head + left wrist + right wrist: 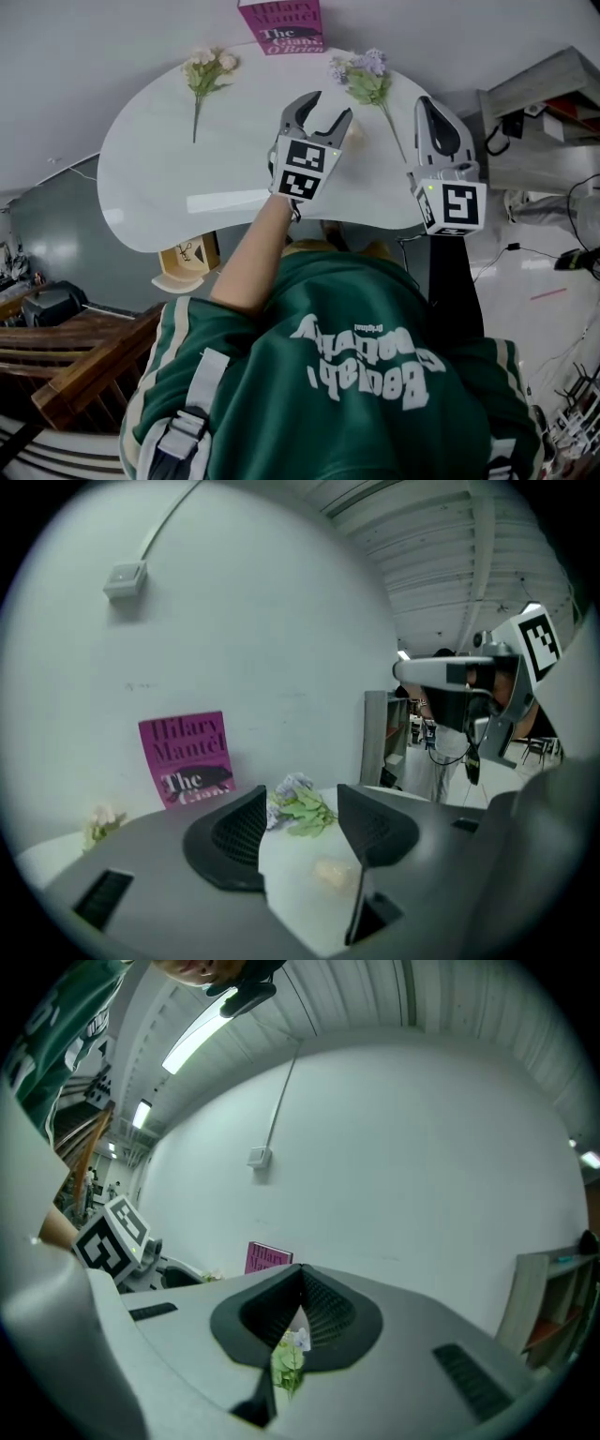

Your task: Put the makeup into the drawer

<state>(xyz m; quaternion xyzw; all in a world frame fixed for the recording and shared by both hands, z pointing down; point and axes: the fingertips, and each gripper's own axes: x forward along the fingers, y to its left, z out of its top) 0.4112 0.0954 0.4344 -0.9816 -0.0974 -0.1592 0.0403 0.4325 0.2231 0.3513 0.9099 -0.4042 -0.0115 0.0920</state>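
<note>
task barely begun: a small pale item [333,872], probably the makeup, lies on the white table [159,187], framed by the spread, empty jaws of the left gripper [331,106]. right gripper [427,108] is clenched on nothing. a wooden compartment [187,258] below the table's edge may be the drawer; its contents are unreadable.

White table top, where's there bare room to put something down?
The white table is barest along its near left side, between the cream flower sprig and the front edge. The strip between both sprigs, before the magenta book, is also free. Crowded at right: lilac flower sprig, small pale lump, left gripper and right gripper overhead.
</note>
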